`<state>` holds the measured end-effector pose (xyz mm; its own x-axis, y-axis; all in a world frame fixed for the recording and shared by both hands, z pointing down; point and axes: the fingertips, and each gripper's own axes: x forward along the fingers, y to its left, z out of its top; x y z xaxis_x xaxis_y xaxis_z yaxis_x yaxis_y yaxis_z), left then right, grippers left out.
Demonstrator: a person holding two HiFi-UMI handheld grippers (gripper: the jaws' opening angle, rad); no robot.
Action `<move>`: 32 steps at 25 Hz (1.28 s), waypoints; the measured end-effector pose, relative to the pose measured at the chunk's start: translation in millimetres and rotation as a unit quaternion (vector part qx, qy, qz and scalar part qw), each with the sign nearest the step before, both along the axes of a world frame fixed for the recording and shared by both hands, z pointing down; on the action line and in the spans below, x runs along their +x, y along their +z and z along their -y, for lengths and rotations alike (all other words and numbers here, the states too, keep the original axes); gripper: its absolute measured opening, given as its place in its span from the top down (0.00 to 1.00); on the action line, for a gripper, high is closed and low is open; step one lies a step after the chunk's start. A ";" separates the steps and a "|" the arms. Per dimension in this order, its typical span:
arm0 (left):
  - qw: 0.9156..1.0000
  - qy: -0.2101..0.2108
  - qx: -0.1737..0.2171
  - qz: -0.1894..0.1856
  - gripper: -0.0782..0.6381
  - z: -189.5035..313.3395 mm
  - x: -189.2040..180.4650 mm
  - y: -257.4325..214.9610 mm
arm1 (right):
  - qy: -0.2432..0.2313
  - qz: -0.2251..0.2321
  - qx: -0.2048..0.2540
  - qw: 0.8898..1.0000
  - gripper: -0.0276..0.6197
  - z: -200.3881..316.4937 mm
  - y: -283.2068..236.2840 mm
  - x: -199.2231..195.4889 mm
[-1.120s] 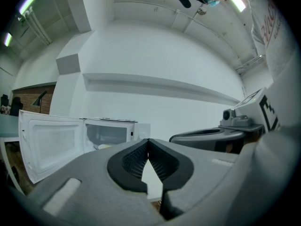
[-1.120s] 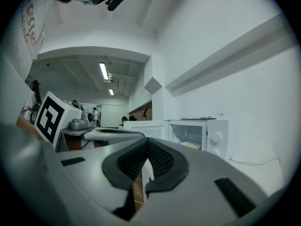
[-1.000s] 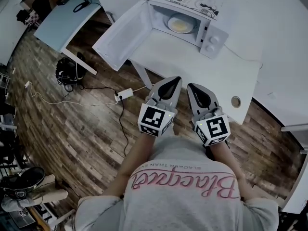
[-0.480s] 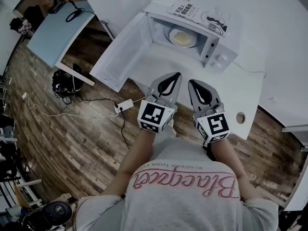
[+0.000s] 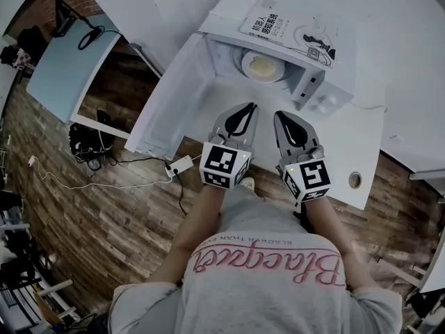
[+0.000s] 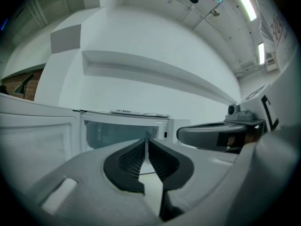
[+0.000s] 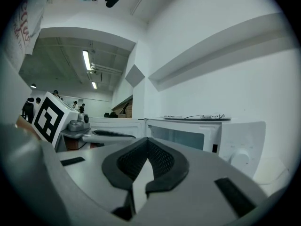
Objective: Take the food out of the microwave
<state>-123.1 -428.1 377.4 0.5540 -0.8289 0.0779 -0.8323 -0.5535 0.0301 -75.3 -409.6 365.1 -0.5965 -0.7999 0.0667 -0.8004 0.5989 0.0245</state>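
A white microwave (image 5: pixel 316 82) stands on the white table (image 5: pixel 348 138) with its door (image 5: pixel 170 96) swung open to the left. Inside it lies a plate of pale yellow food (image 5: pixel 263 66). My left gripper (image 5: pixel 248 106) is shut and empty, held over the table's front part and pointing at the open cavity (image 6: pixel 120 133). My right gripper (image 5: pixel 279 115) is beside it, also shut and empty, pointing toward the microwave's control panel (image 7: pixel 240 147). Both tips are short of the cavity.
A booklet (image 5: pixel 288 30) lies on top of the microwave. A round hole (image 5: pixel 355 180) sits near the table's front right corner. A power strip and cables (image 5: pixel 177 165) lie on the wooden floor at left, beside a blue-grey desk (image 5: pixel 66 61).
Both grippers, still shut, have moved forward over the table toward the open microwave, which now lies closer and larger in the head view.
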 end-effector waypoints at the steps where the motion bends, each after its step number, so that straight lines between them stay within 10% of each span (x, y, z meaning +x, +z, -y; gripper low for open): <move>1: 1.000 0.002 -0.004 -0.001 0.88 5.0 -1.4 2.4 | 0.005 0.000 -0.002 1.000 0.94 3.3 2.1 -1.5; 11: 0.998 0.034 -0.052 -0.029 0.60 27.0 4.6 31.2 | 0.046 -0.001 -0.022 0.999 0.94 13.5 16.0 6.4; 19: 0.993 0.061 -0.075 -0.070 0.60 36.3 9.5 46.8 | 0.049 0.003 -0.032 0.998 0.94 23.2 26.9 9.2; 32: 0.969 -0.017 -0.183 -0.165 0.60 101.2 -4.6 97.4 | 0.027 -0.002 -0.058 0.998 0.94 53.9 53.3 2.3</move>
<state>-127.7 -529.3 474.8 0.5714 -0.7978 0.1923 -0.7614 -0.4278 0.4871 -72.9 -463.5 418.4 -0.5518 -0.8179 0.1631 -0.8319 0.5535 -0.0389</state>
